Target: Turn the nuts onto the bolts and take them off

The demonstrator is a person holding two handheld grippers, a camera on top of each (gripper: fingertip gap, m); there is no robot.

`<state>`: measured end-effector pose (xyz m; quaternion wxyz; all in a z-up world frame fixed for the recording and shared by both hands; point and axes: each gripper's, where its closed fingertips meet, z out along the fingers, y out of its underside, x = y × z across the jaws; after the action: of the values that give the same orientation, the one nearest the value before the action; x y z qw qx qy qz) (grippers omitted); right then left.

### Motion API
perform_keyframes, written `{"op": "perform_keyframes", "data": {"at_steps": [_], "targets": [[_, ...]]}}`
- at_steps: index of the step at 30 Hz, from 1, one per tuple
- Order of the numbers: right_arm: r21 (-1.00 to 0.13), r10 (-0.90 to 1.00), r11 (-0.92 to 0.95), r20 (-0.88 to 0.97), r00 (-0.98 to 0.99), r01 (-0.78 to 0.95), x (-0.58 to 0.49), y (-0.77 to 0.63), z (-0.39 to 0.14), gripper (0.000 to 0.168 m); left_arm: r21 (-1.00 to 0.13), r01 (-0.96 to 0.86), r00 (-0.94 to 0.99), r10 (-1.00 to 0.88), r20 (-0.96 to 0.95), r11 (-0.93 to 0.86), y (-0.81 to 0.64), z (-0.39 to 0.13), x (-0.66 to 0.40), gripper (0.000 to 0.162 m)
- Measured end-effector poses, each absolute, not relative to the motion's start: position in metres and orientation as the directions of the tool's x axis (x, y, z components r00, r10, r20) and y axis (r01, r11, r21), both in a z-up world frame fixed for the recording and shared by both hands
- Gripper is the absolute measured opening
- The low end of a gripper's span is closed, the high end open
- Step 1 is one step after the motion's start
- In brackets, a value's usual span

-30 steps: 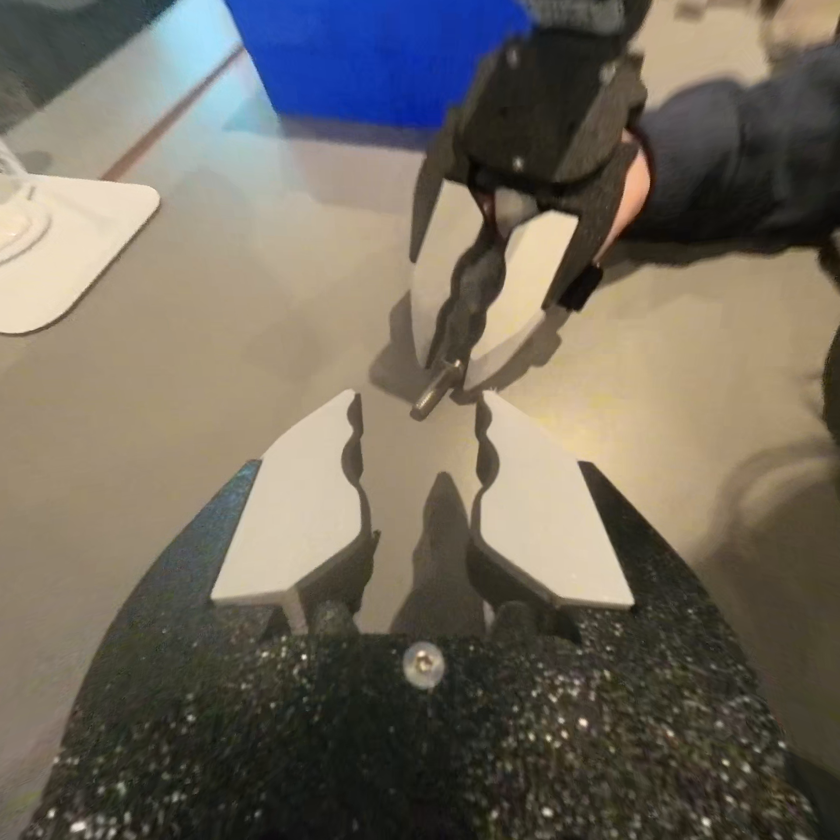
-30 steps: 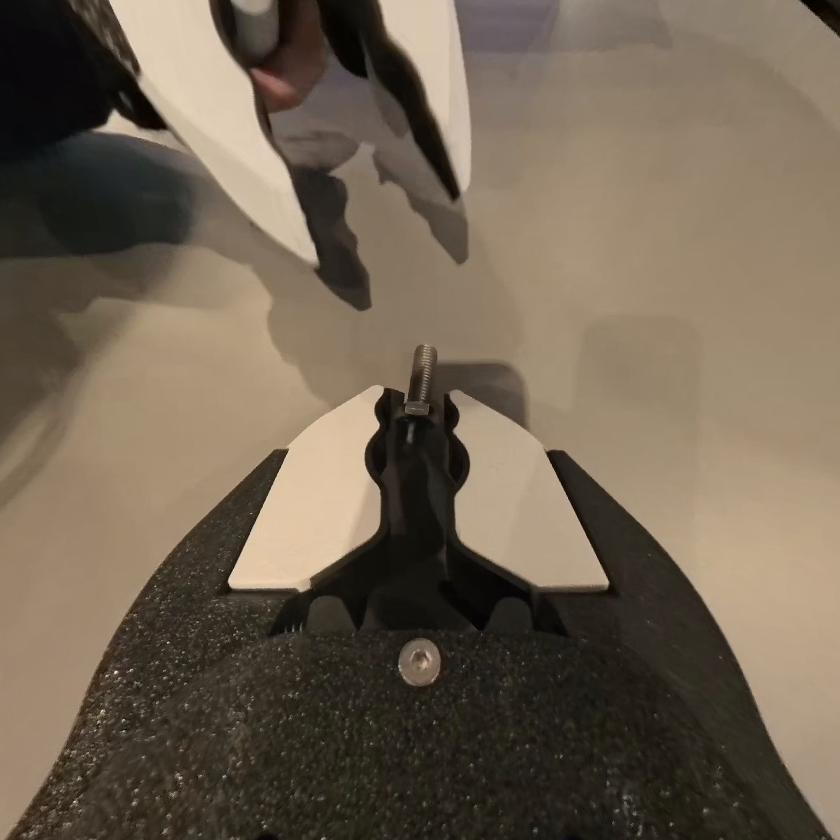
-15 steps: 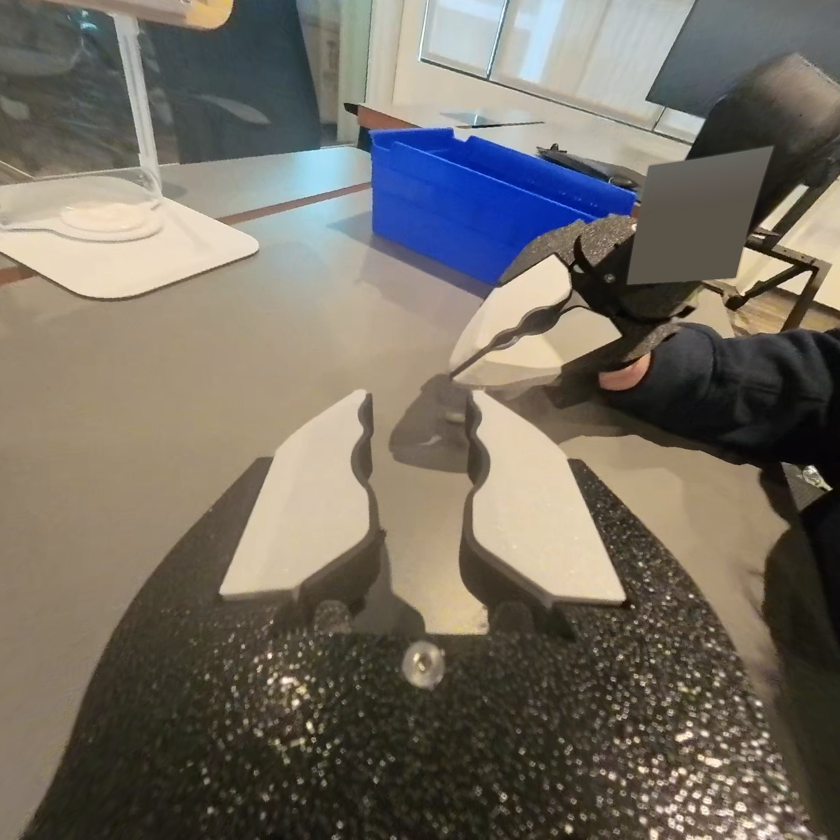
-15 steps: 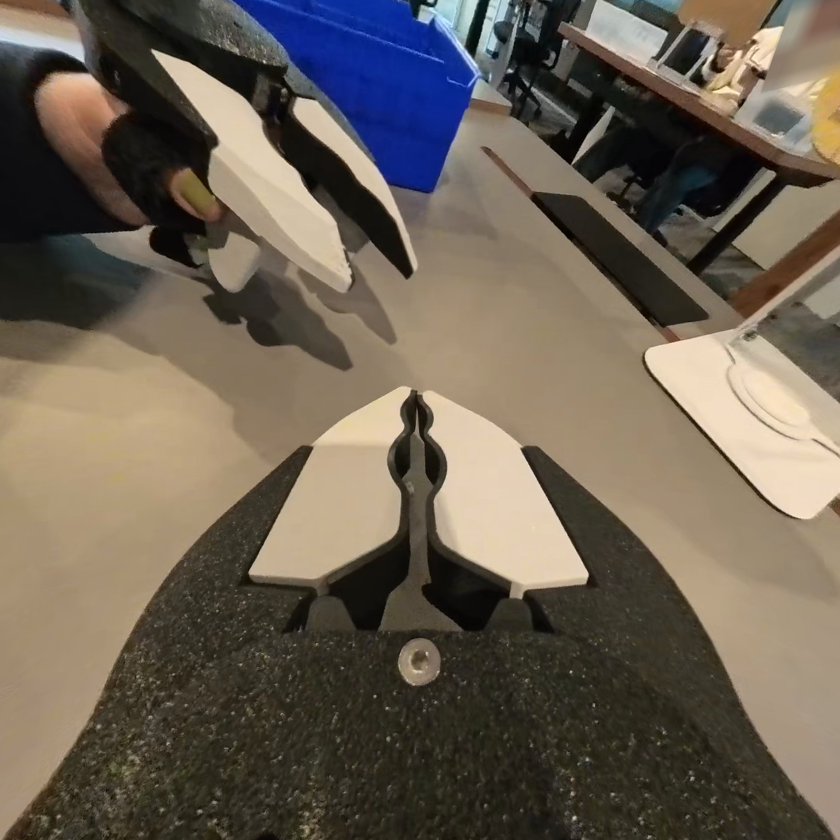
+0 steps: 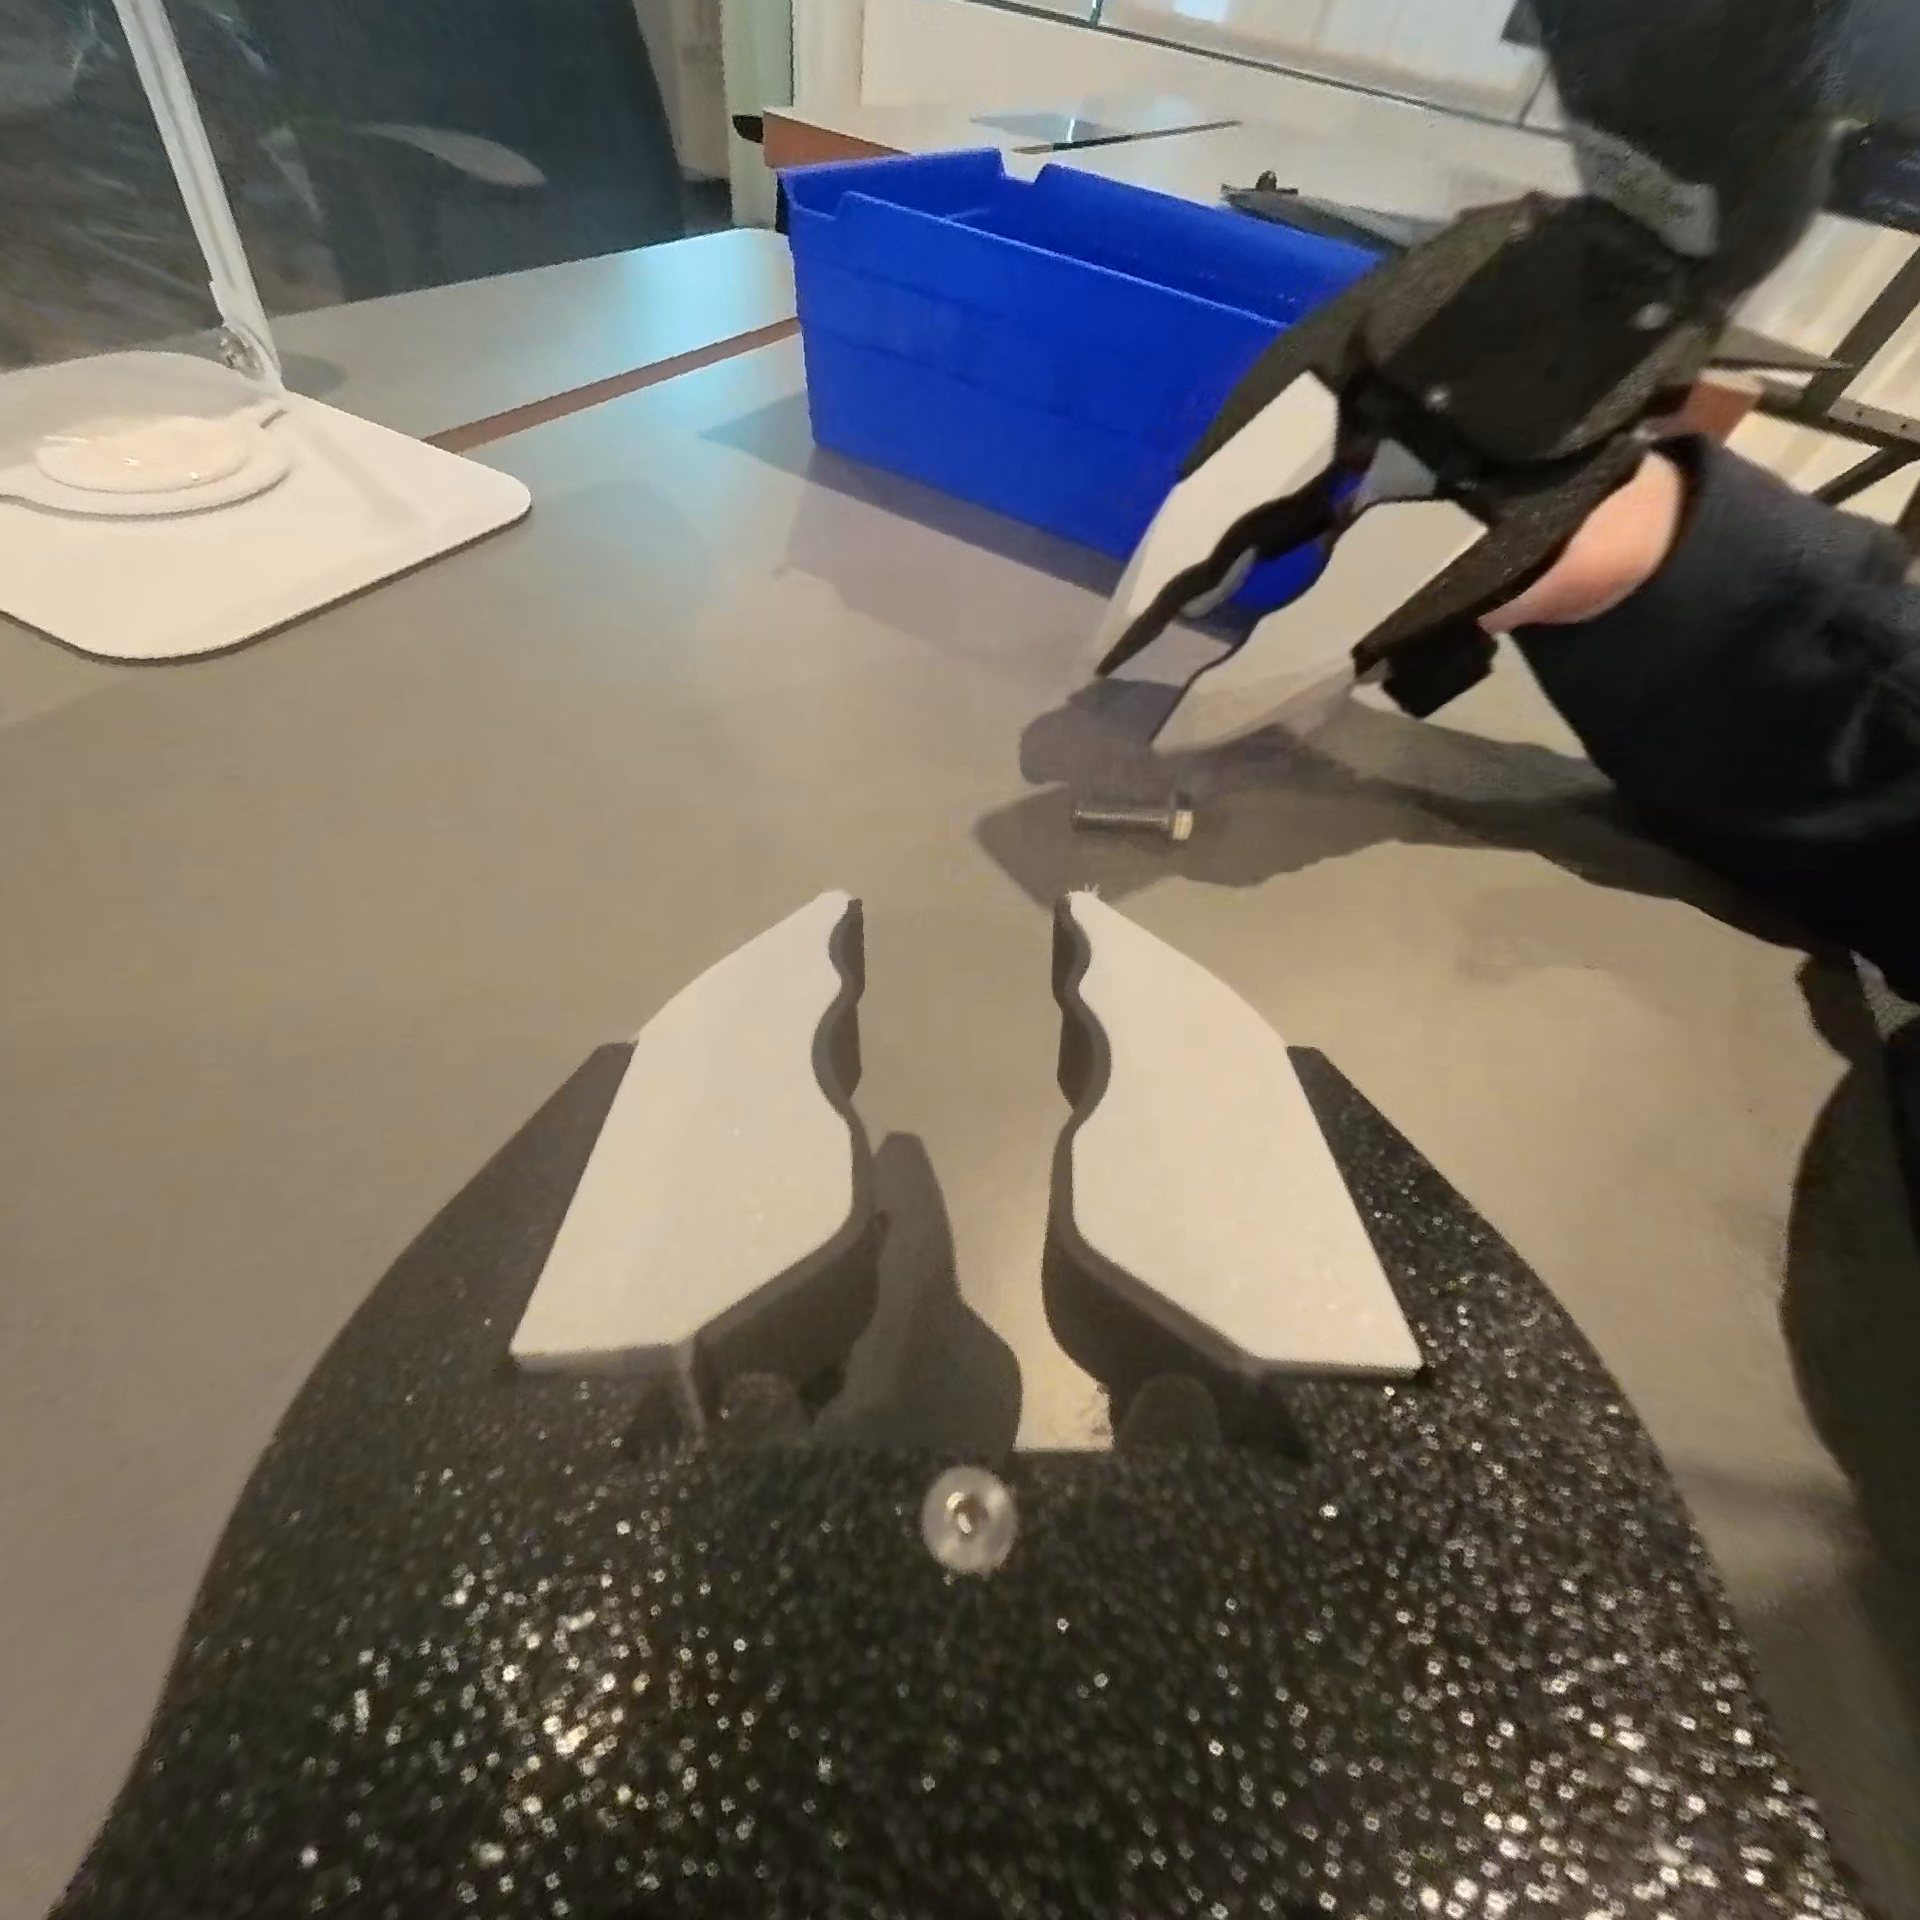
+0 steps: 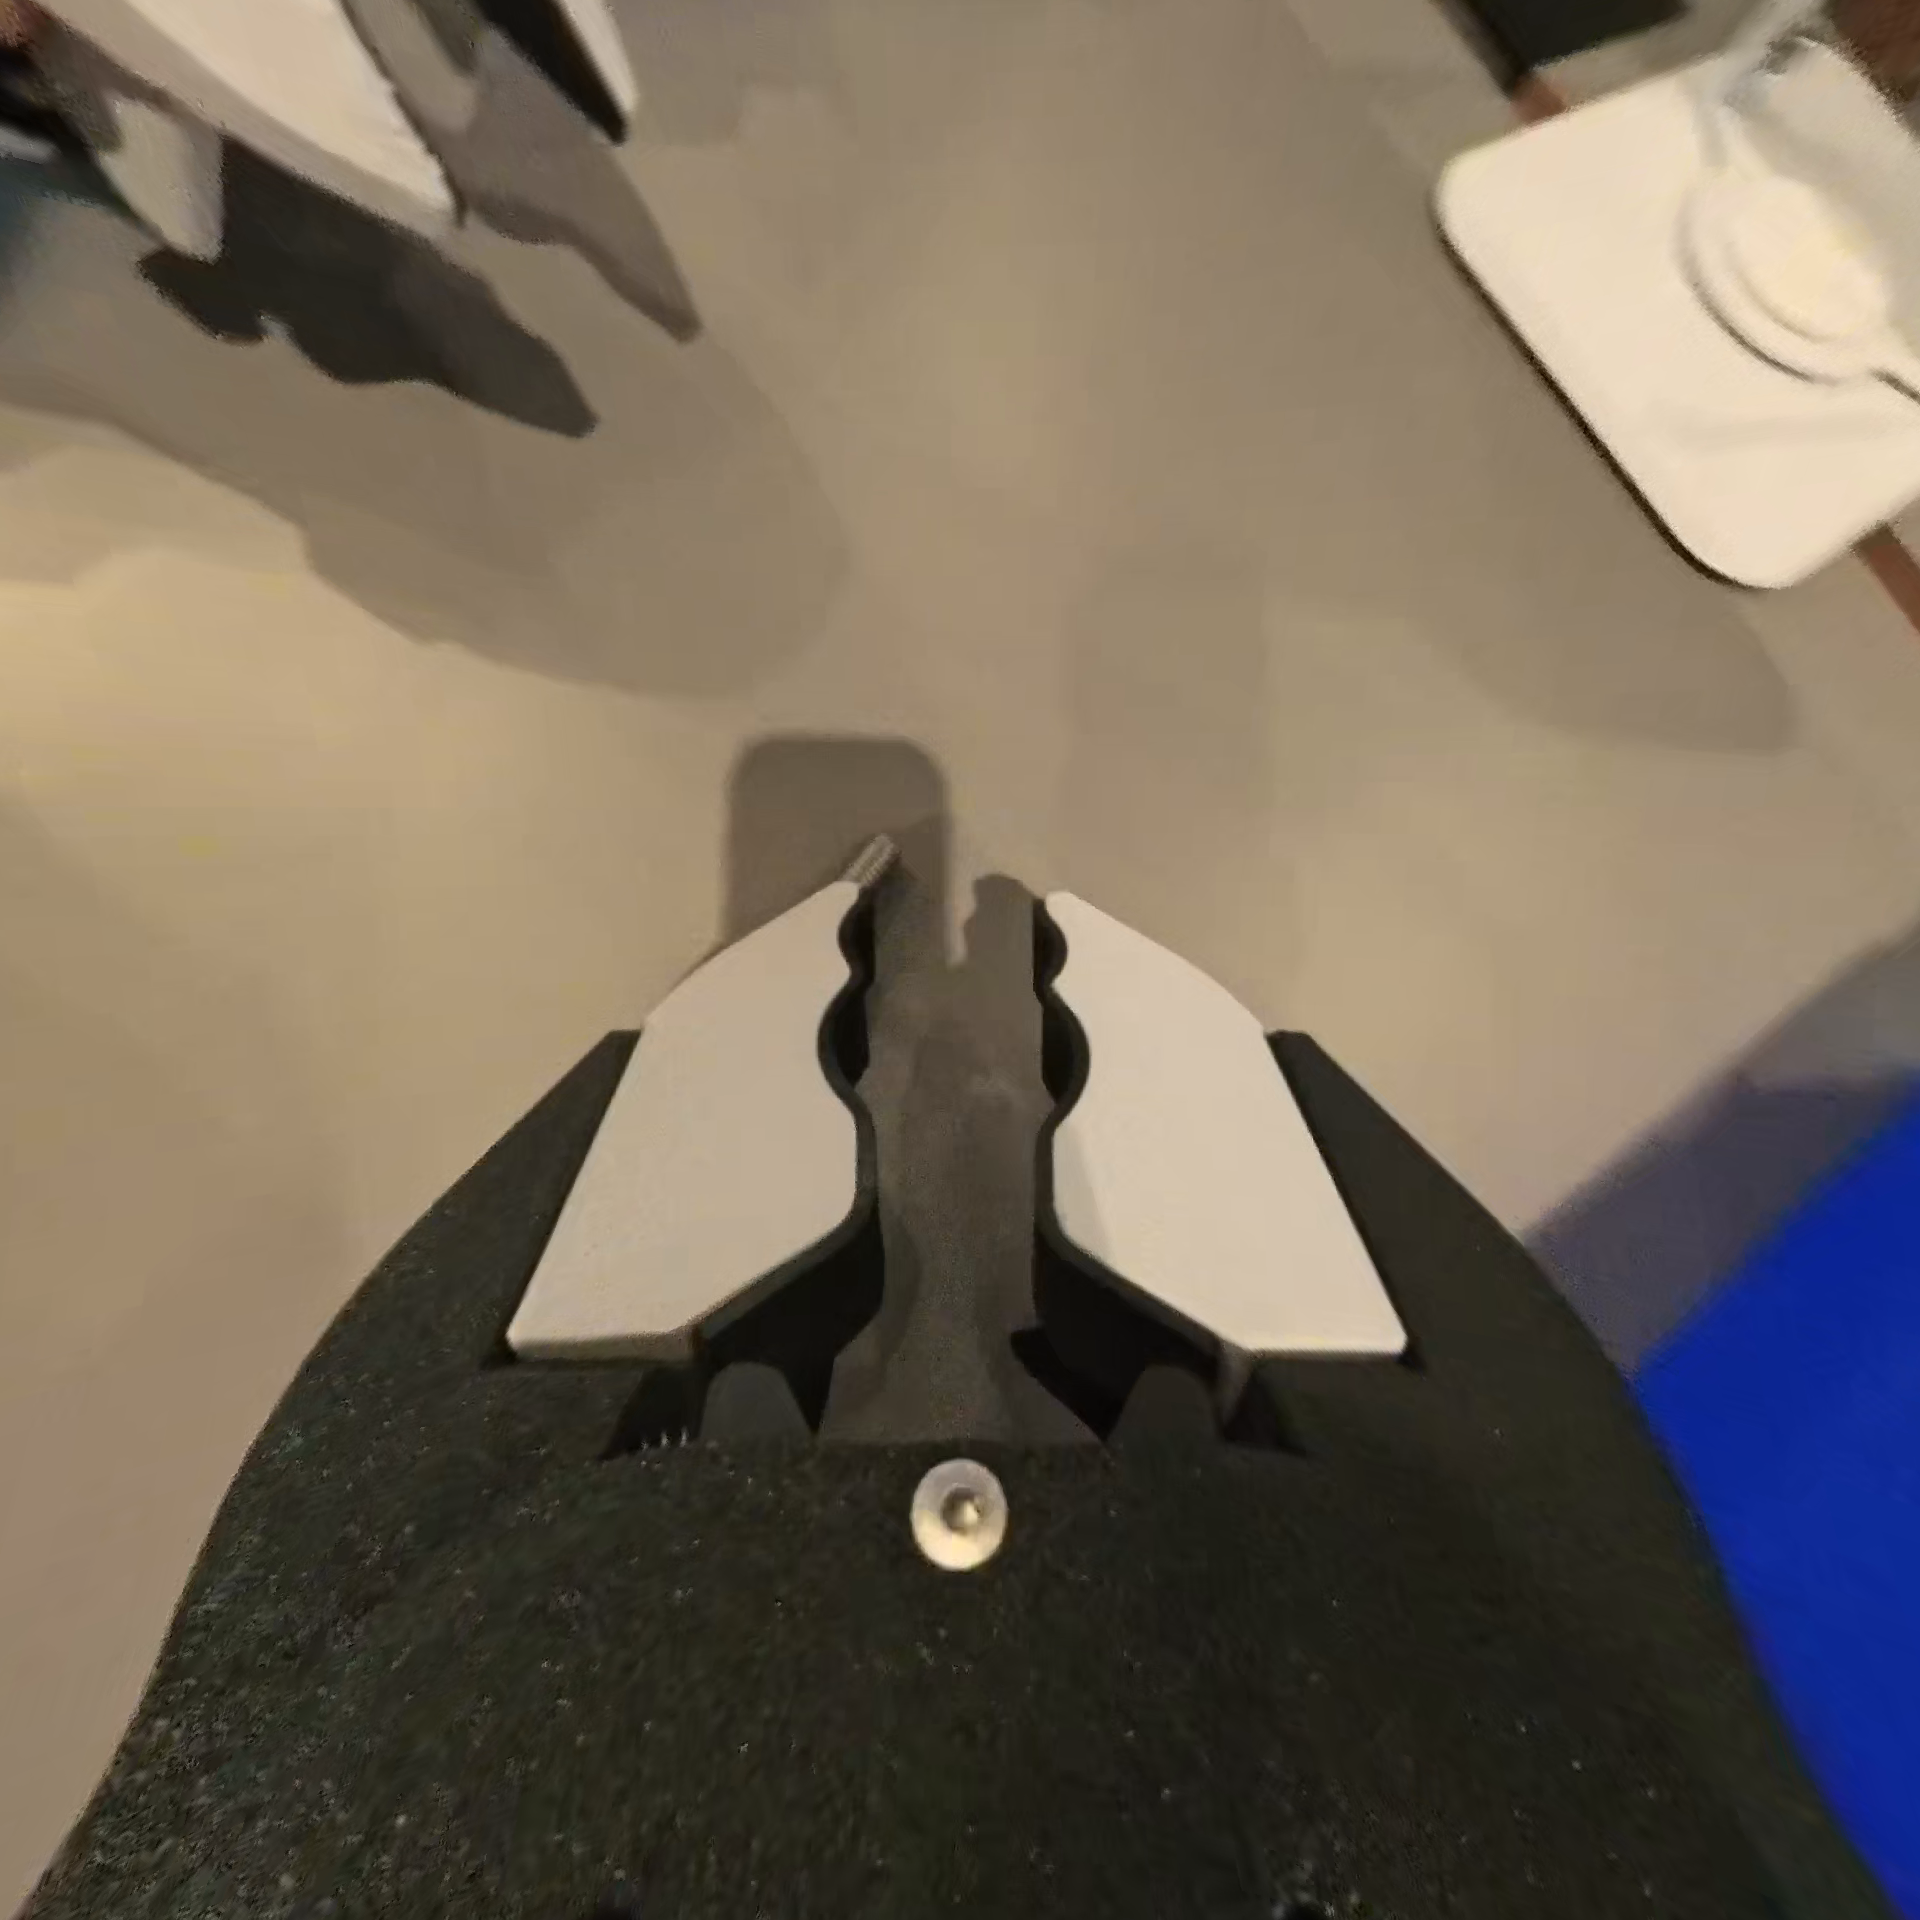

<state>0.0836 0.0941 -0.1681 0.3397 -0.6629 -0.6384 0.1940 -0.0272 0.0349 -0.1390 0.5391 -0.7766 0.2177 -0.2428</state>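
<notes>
A small steel bolt point(image 5: 1132, 821) lies on its side on the grey table point(image 5: 520, 831), hex head to the right. My left gripper point(image 5: 958, 914) is open and empty, with its tips a short way in front of the bolt. My right gripper point(image 5: 1143, 707) is open and hovers just above and behind the bolt, not touching it. In the right wrist view the right gripper point(image 6: 945, 899) is open, and only the bolt's threaded end point(image 6: 873, 857) shows past its left fingertip. The left gripper point(image 6: 530, 166) is blurred at the top left there. No loose nut shows.
A blue plastic bin point(image 5: 1039, 343) stands at the back of the table, and also at the right edge of the right wrist view point(image 6: 1818, 1351). A white stand base point(image 5: 208, 520) with a clear post sits at the left. A dark sleeve point(image 5: 1714, 707) holds the right gripper. The grippers' ends are close to 12 cm from one another. The white stand base point(image 5: 208, 520) is about 30 cm from my right fingertips.
My right gripper was shut on the bolt. It has opened, and the bolt now lies on the table. My left gripper stayed open and both views swung around.
</notes>
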Motion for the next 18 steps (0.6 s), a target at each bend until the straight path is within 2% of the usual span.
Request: {"op": "perform_keyframes", "data": {"at_steps": [1, 4, 6, 10, 13, 15, 18], "targets": [[-0.709, 0.966, 0.001, 0.181, 0.182, 0.705, 0.091, 0.095, -0.166, 0.029, -0.943, -0.078, 0.786, -0.602, 0.142, -0.323, 0.035, -0.139, -0.027, 0.034], [-0.721, 0.941, -0.114, 0.143, 0.308, 0.684, 0.105, 0.089, -0.172, 0.031, -0.943, -0.073, 0.785, -0.602, 0.146, -0.324, 0.035, -0.139, -0.026, 0.034], [-0.709, 0.939, -0.186, 0.076, 0.336, 0.680, 0.102, 0.080, -0.183, 0.038, -0.944, -0.064, 0.781, -0.605, 0.155, -0.325, 0.035, -0.138, -0.024, 0.033], [-0.688, 0.936, -0.223, 0.047, 0.349, 0.691, 0.091, 0.073, -0.198, 0.040, -0.942, -0.079, 0.775, -0.614, 0.149, -0.328, 0.033, -0.141, -0.019, 0.033], [-0.689, 0.930, -0.246, 0.030, 0.365, 0.682, 0.082, 0.071, -0.202, 0.034, -0.942, -0.088, 0.770, -0.622, 0.142, -0.325, 0.032, -0.141, -0.014, 0.033], [-0.689, 0.930, -0.243, 0.035, 0.366, 0.683, 0.078, 0.070, -0.201, 0.020, -0.940, -0.091, 0.765, -0.627, 0.145, -0.328, 0.031, -0.142, -0.011, 0.033], [-0.691, 0.929, -0.213, 0.075, 0.362, 0.690, 0.075, 0.072, -0.200, 0.019, -0.938, -0.085, 0.765, -0.625, 0.155, -0.336, 0.032, -0.144, -0.008, 0.033]]}}
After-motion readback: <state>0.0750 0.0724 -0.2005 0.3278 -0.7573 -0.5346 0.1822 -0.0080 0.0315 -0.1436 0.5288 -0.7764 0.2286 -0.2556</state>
